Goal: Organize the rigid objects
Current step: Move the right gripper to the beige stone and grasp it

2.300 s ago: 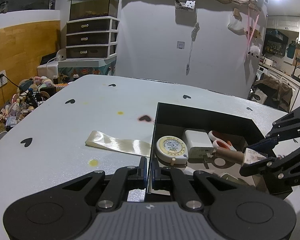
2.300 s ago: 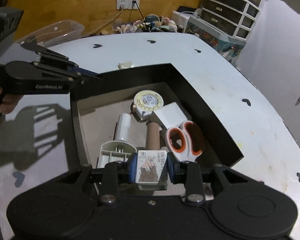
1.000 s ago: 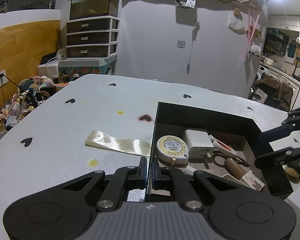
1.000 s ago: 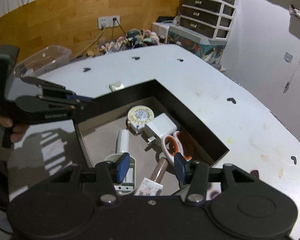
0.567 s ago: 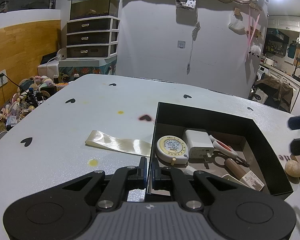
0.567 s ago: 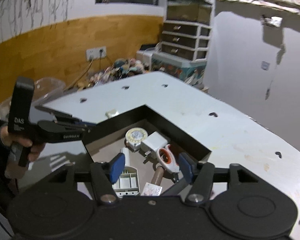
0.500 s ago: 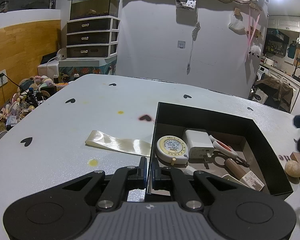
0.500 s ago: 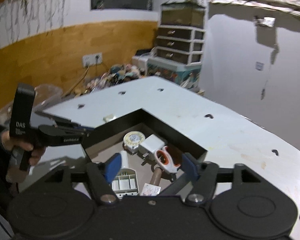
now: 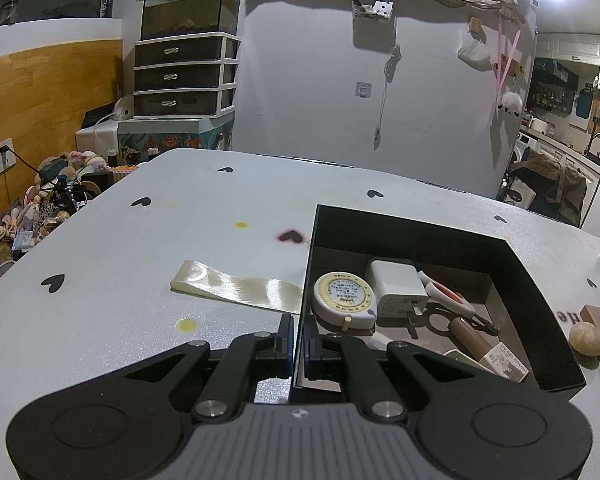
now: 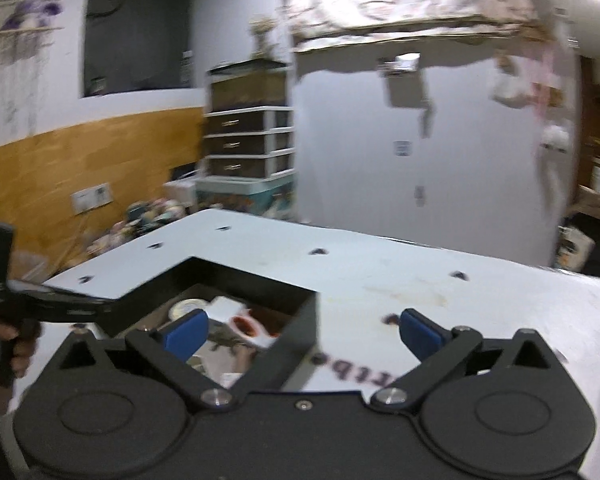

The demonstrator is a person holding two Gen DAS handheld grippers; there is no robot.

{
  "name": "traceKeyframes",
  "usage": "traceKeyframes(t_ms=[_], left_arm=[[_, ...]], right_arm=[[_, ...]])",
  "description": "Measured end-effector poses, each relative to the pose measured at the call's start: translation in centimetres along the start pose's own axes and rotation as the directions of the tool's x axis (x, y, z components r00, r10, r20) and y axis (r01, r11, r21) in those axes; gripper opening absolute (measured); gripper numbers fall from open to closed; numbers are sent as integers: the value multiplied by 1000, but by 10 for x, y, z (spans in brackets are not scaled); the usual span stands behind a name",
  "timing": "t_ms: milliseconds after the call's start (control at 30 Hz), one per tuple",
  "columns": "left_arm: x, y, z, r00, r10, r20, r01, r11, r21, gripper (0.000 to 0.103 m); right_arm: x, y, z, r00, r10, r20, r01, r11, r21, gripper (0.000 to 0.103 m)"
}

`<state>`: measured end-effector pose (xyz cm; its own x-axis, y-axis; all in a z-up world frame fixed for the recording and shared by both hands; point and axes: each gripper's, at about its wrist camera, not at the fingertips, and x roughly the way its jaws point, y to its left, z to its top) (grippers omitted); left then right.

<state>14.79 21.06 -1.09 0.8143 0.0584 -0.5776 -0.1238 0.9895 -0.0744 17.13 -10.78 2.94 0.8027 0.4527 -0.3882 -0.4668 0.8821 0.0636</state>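
A pale desk (image 9: pixel 148 264) dotted with small black hearts fills both views. A black open box (image 9: pixel 516 280) sits toward the desk's right side in the left wrist view. The left gripper (image 9: pixel 299 342) is clamped on the box's near left wall, one finger outside and one inside. The right gripper (image 10: pixel 302 330) is spread wide and holds nothing; it hovers above the desk at the box's corner, in a blurred view.

A cream ribbon strip (image 9: pixel 240 288) lies flat on the desk, its end touching the box's left wall from outside.

Inside the box, a round yellow and white tape measure (image 9: pixel 344 294) sits in the near left part. A white charger block (image 9: pixel 398 288) lies just beside it. Scissors (image 9: pixel 446 298) with orange and white handles rest to the right of the charger. A brown tube (image 9: pixel 466 334) lies near the right wall, and a small labelled carton (image 9: pixel 506 366) sits at the near right corner.

Outside the box, by the desk's right edge, a wooden ball (image 9: pixel 586 338) touches two wooden blocks (image 9: pixel 598 316).
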Motion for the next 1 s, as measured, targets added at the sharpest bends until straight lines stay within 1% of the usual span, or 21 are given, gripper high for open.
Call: traceKeyframes(t_ms=[100, 200, 300, 400, 500, 567, 633, 700, 733, 767, 900, 1000], left_arm=[[0, 0, 0, 1000, -1, -1, 1, 1000, 0, 4], [0, 0, 0, 1000, -1, -1, 1, 1000, 0, 4], [0, 0, 0, 1000, -1, 0, 1, 1000, -1, 4], [0, 0, 0, 1000, -1, -1, 1, 1000, 0, 4], [0, 0, 0, 1000, -1, -1, 1, 1000, 0, 4], [0, 0, 0, 1000, 0, -1, 0, 1000, 1, 4], [0, 0, -1, 1000, 0, -1, 0, 1000, 0, 4], [0, 0, -1, 1000, 0, -1, 0, 1000, 0, 4], [0, 0, -1, 1000, 0, -1, 0, 1000, 0, 4], [0, 0, -1, 1000, 0, -1, 0, 1000, 0, 4], [0, 0, -1, 1000, 0, -1, 0, 1000, 0, 4], [0, 0, -1, 1000, 0, -1, 0, 1000, 0, 4]], right_arm=[[3, -2, -13, 998, -67, -16, 68, 998, 18, 103], [9, -6, -26, 988, -142, -56, 144, 989, 29, 103], [13, -12, -37, 980, -178, -86, 183, 981, 59, 103], [19, -18, -49, 974, -176, -143, 193, 975, 108, 103], [28, -29, -60, 968, -141, -209, 183, 963, 199, 102], [37, -38, -66, 958, -123, -260, 192, 947, 257, 101], [45, -46, -71, 949, -122, -291, 211, 932, 295, 99], [51, -54, -74, 942, -132, -308, 233, 919, 319, 99], [55, -59, -76, 939, -136, -316, 243, 912, 331, 97], [57, -62, -76, 941, -137, -310, 244, 909, 338, 97], [64, -70, -74, 933, -191, -305, 290, 901, 323, 97], [69, -74, -74, 929, -217, -299, 308, 902, 302, 97]])
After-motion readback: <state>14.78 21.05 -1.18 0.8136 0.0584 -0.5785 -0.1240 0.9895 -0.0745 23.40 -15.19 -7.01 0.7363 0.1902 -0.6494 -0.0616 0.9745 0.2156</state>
